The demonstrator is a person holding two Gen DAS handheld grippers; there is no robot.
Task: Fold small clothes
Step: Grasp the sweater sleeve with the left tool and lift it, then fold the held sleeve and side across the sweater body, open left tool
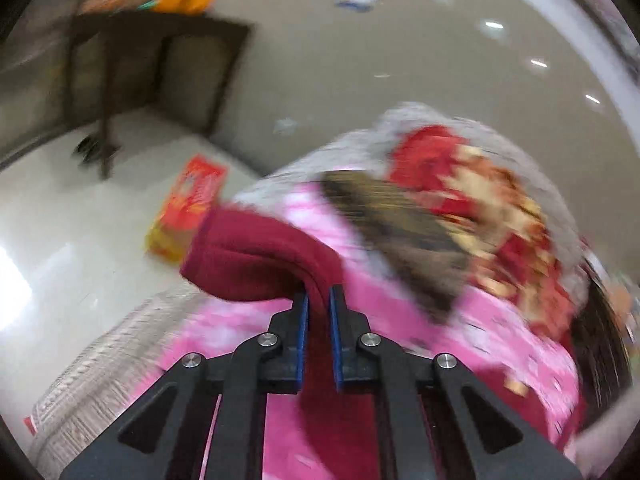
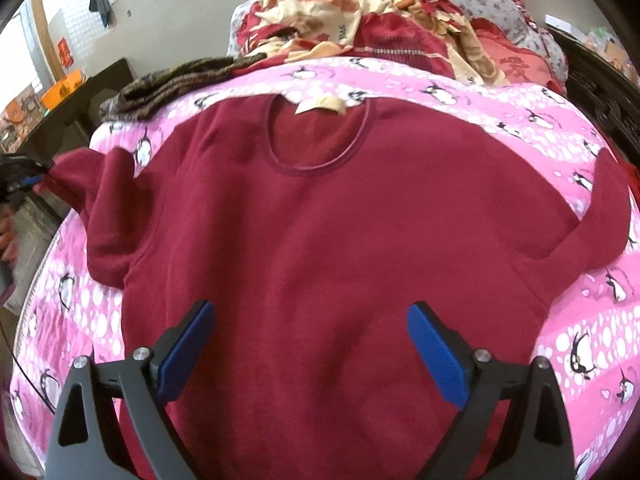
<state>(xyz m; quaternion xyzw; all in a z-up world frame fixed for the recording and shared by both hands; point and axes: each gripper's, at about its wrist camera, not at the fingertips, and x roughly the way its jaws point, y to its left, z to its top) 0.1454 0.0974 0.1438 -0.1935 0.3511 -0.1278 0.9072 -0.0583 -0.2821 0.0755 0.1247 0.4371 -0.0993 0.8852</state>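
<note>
A dark red sweatshirt (image 2: pixel 320 216) lies flat, neck away from me, on a pink penguin-print blanket (image 2: pixel 580 344). In the left wrist view my left gripper (image 1: pixel 318 298) is shut on the end of the red sleeve (image 1: pixel 256 260), whose cloth runs between the blue pads and bulges out to the left, lifted off the blanket. The same gripper (image 2: pixel 38 179) shows at the far left of the right wrist view, pulling that sleeve (image 2: pixel 76 178) outward. My right gripper (image 2: pixel 310 320) hangs open over the sweatshirt's lower body, nothing between its fingers.
Crumpled red and cream bedding (image 2: pixel 360 12) and a brown knitted cloth (image 2: pixel 168 84) lie beyond the sweatshirt. A dark wooden table (image 1: pixel 152 72) stands on the pale floor, with an orange packet (image 1: pixel 188 208) lying near the bed. The left wrist view is blurred.
</note>
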